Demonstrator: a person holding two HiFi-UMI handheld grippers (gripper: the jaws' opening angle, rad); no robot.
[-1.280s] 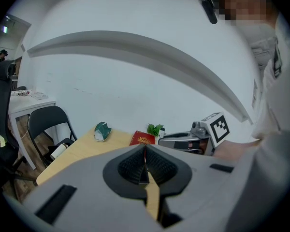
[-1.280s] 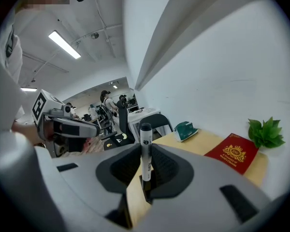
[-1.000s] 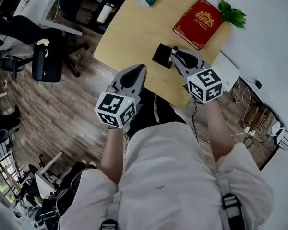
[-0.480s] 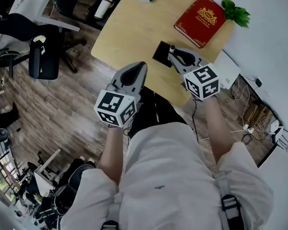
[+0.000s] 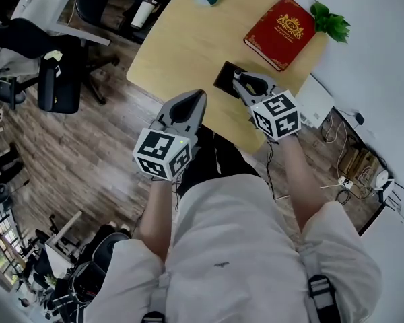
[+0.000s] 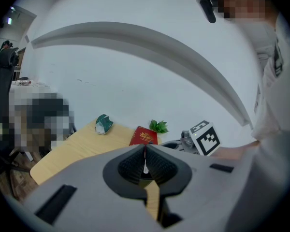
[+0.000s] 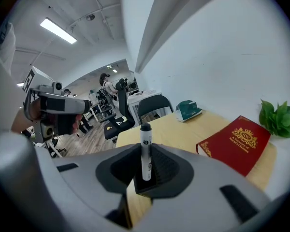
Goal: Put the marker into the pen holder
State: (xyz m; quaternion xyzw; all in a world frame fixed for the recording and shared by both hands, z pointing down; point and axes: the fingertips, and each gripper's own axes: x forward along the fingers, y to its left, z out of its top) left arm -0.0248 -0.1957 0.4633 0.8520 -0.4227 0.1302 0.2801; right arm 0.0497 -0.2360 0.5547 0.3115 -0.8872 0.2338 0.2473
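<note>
Head view: right gripper (image 5: 238,79) is hovering over the near edge of the black pen holder (image 5: 222,81) on the wood table (image 5: 182,46). Compared with a second ago it has moved up and left, closing the gap that was showing between its tips and the holder. Left gripper (image 5: 190,98) is hanging off the table edge above the floor, basically unmoved. Red book (image 5: 279,24) is lying well apart, not in play. Left gripper view: jaws are pressing together with nothing between them, just idling. Right gripper view: jaws are pinching the marker (image 7: 145,144) upright, dark end up, with its lower end lining up with the holder's open mouth (image 7: 147,190). Can't tell whether that end is already inside the rim or just above it. So transport is looking done and alignment is looking good; I'm judging we're entering the insert phase, meaning lowering straight, then letting go. Risk: catching the rim or nudging the holder if coming down off-centre.
</note>
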